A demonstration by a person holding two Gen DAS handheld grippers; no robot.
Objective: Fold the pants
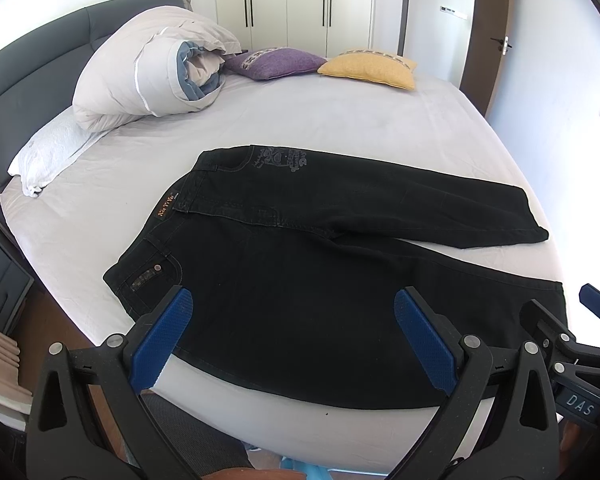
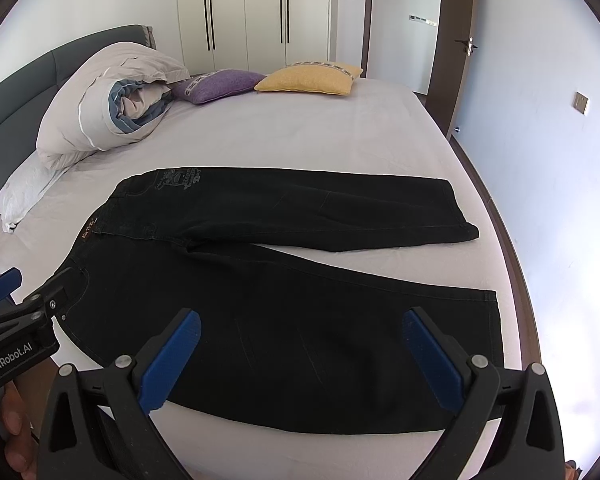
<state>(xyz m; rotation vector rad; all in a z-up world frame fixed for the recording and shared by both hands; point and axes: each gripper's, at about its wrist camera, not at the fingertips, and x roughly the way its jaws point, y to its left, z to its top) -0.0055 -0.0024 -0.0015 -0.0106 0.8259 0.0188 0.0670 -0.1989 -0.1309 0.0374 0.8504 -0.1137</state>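
Two pant legs [image 2: 340,216] lengthwise rightward, waistband [image 2: 90,232] left

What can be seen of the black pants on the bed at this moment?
The pants are black, denim-looking jeans lying flat on the light sheet of the bed, not yet folded. The waistband points toward the bed's left side and carries a small brown label; a pale printed graphic sits on the far hip and a rivet marks the near pocket. The legs splay apart in a V, hems toward the right edge. Both the left gripper and the right gripper are open above the near leg, not gripping it.
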